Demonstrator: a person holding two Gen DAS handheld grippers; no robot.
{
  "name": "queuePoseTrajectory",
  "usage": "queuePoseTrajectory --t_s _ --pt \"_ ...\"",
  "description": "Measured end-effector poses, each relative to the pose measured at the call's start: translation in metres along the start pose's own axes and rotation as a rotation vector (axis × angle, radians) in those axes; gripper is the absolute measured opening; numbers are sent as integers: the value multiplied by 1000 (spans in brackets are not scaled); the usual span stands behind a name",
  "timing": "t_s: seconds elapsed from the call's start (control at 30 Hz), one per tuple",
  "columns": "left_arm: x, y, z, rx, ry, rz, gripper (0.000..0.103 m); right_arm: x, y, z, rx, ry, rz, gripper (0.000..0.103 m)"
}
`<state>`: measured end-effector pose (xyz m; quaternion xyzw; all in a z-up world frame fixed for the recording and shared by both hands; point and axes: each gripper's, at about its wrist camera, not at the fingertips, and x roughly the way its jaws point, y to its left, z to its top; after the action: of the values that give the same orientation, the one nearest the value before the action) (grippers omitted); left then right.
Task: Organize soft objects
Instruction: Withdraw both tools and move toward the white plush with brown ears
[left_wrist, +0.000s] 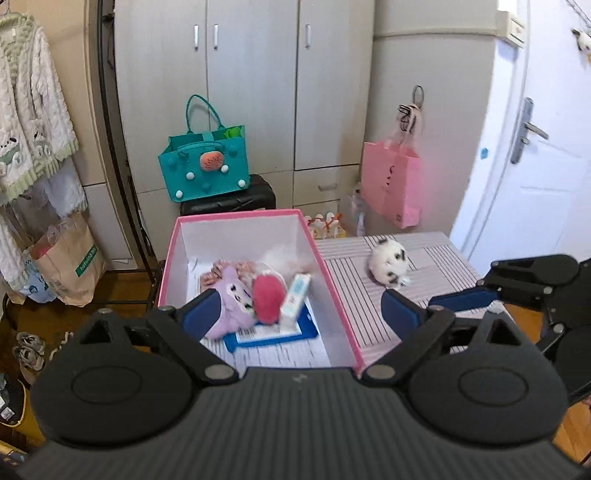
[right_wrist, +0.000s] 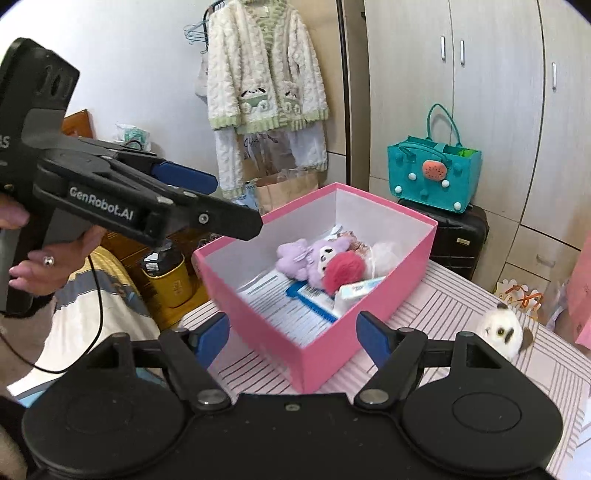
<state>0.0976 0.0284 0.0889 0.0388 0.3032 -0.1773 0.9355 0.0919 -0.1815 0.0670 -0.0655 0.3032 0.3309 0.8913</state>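
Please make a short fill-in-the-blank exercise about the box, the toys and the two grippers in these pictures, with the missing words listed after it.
1. The purple plush toy lies inside the ____ box.
2. The white plush with black spots lies on the striped table, ____ the box.
3. The left gripper holds ____ between its fingers.
4. The right gripper is ____.

Missing words: pink; outside; nothing; open

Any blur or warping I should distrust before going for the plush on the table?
Left wrist view: the black-and-white plush and pink bag are motion-smeared, and the door frame bows from fisheye. Right wrist view: the plush is softly smeared, the pink box reads sharp, and the cabinets curve.
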Motion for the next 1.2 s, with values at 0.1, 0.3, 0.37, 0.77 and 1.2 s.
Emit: queuePoseTrajectory --t_s 0.1,0.3,0.37,0.77,1.2 --pt "-12 -12 -11 26 12 -12 94 -19 10 -12 -12 -15 -19 80" --pt "-18 -37 -35 96 81 -116 94 -47 22 -42 -42 -16 -69 80" --pt "-14 -45 -43 116 111 -132 94 -55 23 -52 -36 -14 -89 80" --pt "39 -85 -62 136 199 -227 94 -55 -21 -104 98 -2 -157 80" --pt "105 -127 -43 139 -4 -218 94 -20 -84 -133 93 -144 -248 80"
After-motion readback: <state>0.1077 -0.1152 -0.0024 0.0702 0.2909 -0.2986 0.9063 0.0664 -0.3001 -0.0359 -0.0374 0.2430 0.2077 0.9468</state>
